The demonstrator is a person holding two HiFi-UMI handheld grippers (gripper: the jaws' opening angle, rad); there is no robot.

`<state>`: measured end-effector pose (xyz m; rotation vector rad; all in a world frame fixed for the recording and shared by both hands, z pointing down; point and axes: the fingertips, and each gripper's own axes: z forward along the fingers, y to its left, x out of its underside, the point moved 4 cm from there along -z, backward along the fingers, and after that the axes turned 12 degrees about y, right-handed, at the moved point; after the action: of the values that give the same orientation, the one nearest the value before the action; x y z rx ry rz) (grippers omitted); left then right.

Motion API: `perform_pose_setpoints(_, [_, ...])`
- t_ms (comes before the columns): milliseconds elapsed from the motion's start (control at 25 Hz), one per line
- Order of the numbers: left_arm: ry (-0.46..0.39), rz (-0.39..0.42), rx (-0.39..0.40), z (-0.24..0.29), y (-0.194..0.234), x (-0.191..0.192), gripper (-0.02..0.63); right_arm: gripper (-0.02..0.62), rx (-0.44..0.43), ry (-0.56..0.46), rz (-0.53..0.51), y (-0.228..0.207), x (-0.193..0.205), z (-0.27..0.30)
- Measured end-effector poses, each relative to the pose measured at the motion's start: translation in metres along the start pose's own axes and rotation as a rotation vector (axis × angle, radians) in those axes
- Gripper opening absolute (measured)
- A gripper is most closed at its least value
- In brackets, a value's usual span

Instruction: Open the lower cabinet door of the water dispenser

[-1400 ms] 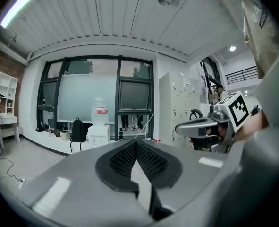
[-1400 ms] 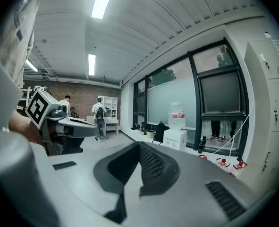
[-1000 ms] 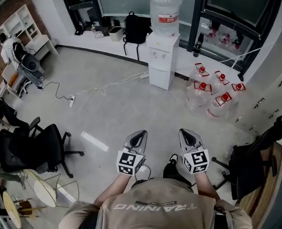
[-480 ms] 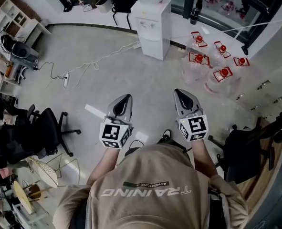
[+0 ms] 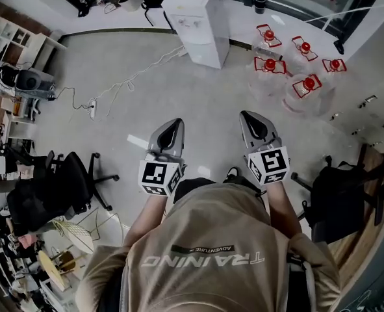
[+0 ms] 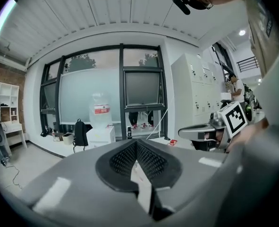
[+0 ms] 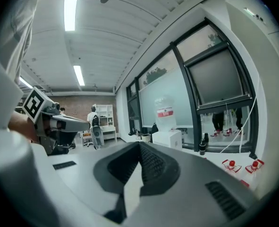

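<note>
The water dispenser (image 5: pixel 195 21) sits well ahead, slightly nearer your left tool (image 5: pixel 173 126). That one and your right tool (image 5: pixel 251 119) are both pinched closed, empty.

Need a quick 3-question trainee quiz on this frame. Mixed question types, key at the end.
1. True or false: the left gripper is touching the water dispenser.
2. In the head view, the red-capped water jugs stand: A) left of the dispenser; B) right of the dispenser, on the floor; C) on a desk.
3. Fill in: the jaws of the right gripper are ____.

Key:
1. False. Both grippers are well short of the dispenser, over bare floor.
2. B.
3. Shut, with nothing between them.
</note>
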<state>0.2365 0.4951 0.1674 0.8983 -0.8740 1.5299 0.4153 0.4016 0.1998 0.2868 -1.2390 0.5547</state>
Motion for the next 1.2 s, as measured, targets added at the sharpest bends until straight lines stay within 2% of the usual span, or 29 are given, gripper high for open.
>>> perform_pose_setpoints(120, [-0.006,0.017,-0.005,0.012,-0.005,-0.008,-0.009,0.008,0.003,-0.002,-0.010,-0.009,0.001,-0.001])
perform_pose_setpoints(280, [-0.010,-0.002,-0.024,0.026,-0.006,-0.015,-0.009,0.008,-0.019,0.012,-0.018,-0.020,0.004,0.003])
perform_pose_setpoints(600, [-0.001,-0.050,-0.045,0.039,0.020,-0.009,-0.009,0.008,-0.066,0.047,0.004,-0.023,0.002,0.038])
perform_pose_setpoints(840, [0.029,-0.052,-0.007,0.072,0.041,0.000,-0.009,0.008,-0.047,0.059,-0.010,-0.025,-0.004,0.059])
perform_pose_setpoints(1040, [-0.012,-0.049,0.021,0.090,0.062,-0.016,-0.009,0.008,-0.033,0.070,0.001,-0.027,-0.012,0.082])
perform_pose_setpoints(1200, [0.005,-0.046,0.052,0.108,0.090,-0.012,-0.009,0.008,-0.007,0.081,-0.012,-0.027,-0.020,0.117])
